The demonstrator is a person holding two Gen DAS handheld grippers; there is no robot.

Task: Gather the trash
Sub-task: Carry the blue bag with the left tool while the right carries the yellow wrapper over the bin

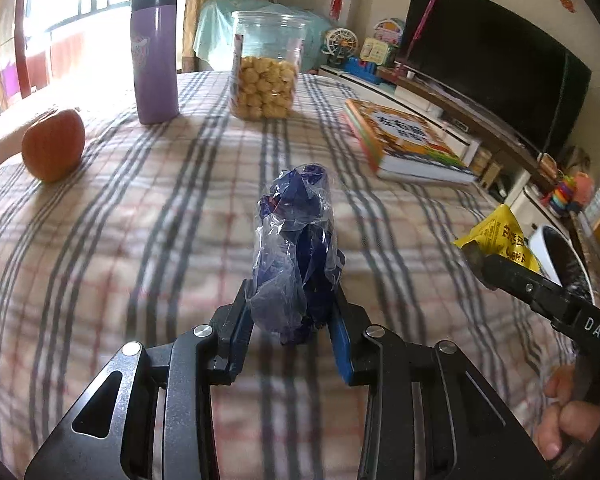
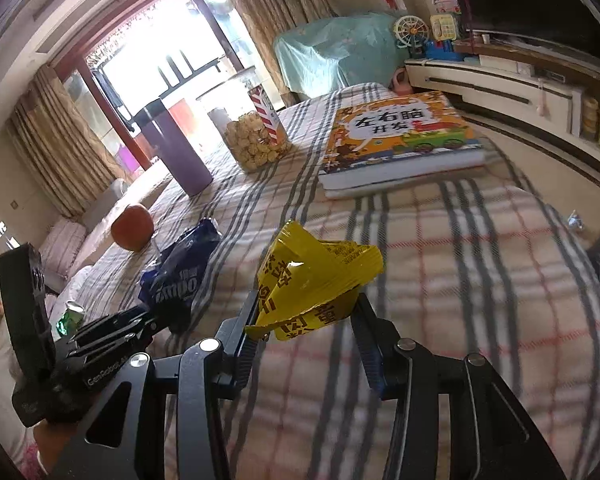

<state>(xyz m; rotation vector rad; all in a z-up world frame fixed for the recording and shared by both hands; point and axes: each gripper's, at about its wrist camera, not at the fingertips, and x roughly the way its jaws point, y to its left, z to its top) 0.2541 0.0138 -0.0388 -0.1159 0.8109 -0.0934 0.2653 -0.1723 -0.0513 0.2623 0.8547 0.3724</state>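
My left gripper [image 1: 294, 296] is shut on a crumpled blue and clear plastic wrapper [image 1: 296, 220], which sticks up from between its pads above the plaid tablecloth [image 1: 120, 240]. From the right wrist view that blue wrapper [image 2: 180, 276] shows at the left, in the left gripper [image 2: 140, 320]. My right gripper [image 2: 308, 308] is shut on a folded yellow snack wrapper [image 2: 316, 276] with black print, lifted off the cloth. The left wrist view has the yellow wrapper [image 1: 500, 232] at the right edge, pinched in the right gripper [image 1: 480, 264], close to a white bin [image 1: 540, 240] with a dark inside.
On the table stand a purple tumbler [image 1: 156, 56], a clear jar of snacks [image 1: 266, 68], an orange-red fruit [image 1: 54, 144] and a thick picture book [image 1: 408, 140]. A TV [image 1: 492, 60] on a low cabinet runs along the right. A hand [image 1: 568, 416] grips the right tool.
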